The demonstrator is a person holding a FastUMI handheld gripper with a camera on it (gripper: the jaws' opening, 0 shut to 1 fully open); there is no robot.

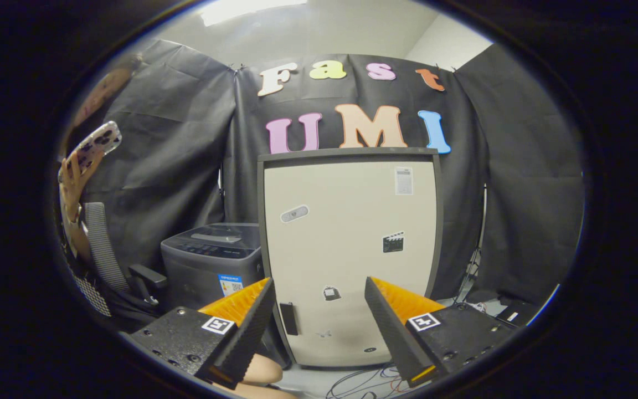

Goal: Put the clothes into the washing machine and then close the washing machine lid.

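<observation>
A small grey top-loading washing machine (211, 263) stands on the floor beyond my left finger, its lid lying flat and shut. My gripper (319, 288) is open, held well back from the machine, with nothing between its fingers. No clothes are in sight here.
A tall beige fridge (349, 249) with stickers stands right of the washer, straight ahead of the fingers. A person sits on a mesh chair (100, 249) to the left, a hand holding a phone (97, 143). Cables (363, 382) lie on the floor below the fridge.
</observation>
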